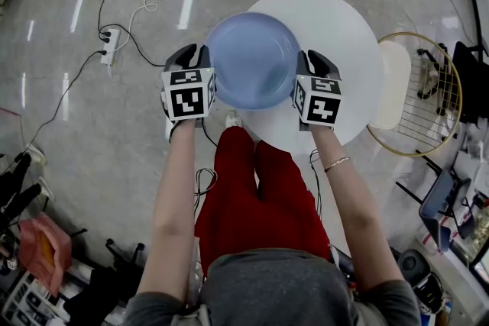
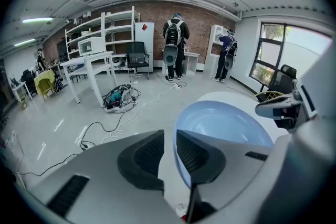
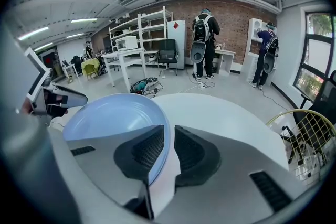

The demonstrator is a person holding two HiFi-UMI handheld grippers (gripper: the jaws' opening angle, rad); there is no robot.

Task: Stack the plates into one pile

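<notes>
A pale blue plate point(image 1: 252, 57) rests on the round white table point(image 1: 344, 27), at its left part. My left gripper point(image 1: 197, 56) is at the plate's left rim and my right gripper point(image 1: 312, 59) at its right rim. In the left gripper view the rim point(image 2: 176, 155) runs between the jaws of the left gripper point(image 2: 170, 136), next to the right pad, with white table showing beside the left pad. In the right gripper view the plate point(image 3: 110, 118) has its rim between the jaws of the right gripper point(image 3: 169, 134), with a thin white gap before the right pad. I cannot tell whether other plates lie under it.
A gold wire chair point(image 1: 428, 95) with a pale seat stands right of the table. A power strip point(image 1: 111, 42) and cables lie on the floor at the left. Two people with backpacks point(image 2: 175, 47) stand far off by a brick wall, near shelves and desks.
</notes>
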